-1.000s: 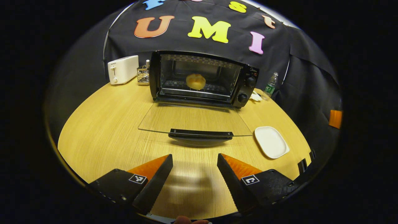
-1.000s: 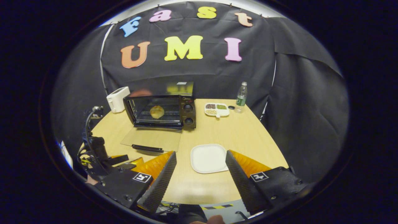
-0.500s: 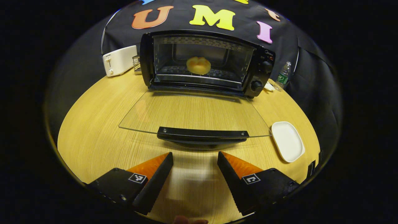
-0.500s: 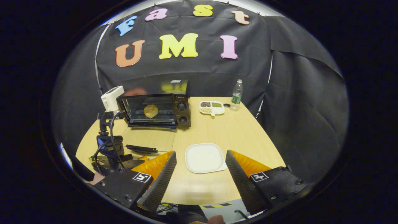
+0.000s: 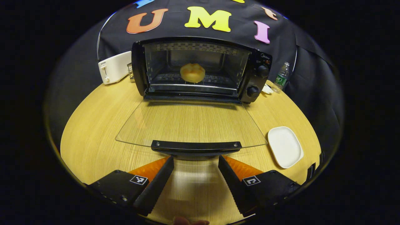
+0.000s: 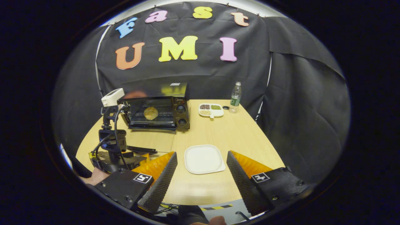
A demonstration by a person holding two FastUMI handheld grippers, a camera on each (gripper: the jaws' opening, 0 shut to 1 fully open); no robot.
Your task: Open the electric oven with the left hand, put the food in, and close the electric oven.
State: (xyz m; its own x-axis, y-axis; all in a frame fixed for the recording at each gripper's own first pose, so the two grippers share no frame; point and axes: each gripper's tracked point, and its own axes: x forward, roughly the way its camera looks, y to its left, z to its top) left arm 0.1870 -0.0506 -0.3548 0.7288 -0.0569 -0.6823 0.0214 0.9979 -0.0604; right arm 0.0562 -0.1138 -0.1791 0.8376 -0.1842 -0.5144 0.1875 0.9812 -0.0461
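Looking along the left tongs (image 5: 196, 164), the oven (image 5: 200, 70) sits at upper centre of the frame with its glass door (image 5: 190, 123) folded flat down onto the wooden surface (image 5: 93, 125). A round bun (image 5: 192, 72) rests on the rack inside the oven. The door's black handle (image 5: 196, 146) lies at the near edge of the glass, just beyond the fingertips. Those tongs stand wide apart and hold nothing; the handle is above the gap, not between the fingers. A white toaster (image 5: 114, 67) stands at upper left beside the oven, a water bottle (image 5: 281, 77) at upper right, and an empty white plate (image 5: 285, 147) lies at lower right.

In the right gripper view, the right tongs (image 6: 202, 164) are also spread wide and empty at the bottom of the frame, with the plate (image 6: 204, 158) on the surface just past their tips. The oven (image 6: 156, 113) is at centre left, door down, bun (image 6: 151, 113) inside. The left tongs' body, with a cable, shows at lower left, held by a hand (image 6: 93, 176). A small tray of food (image 6: 211, 110) sits beside the bottle (image 6: 235, 97) at the far edge.
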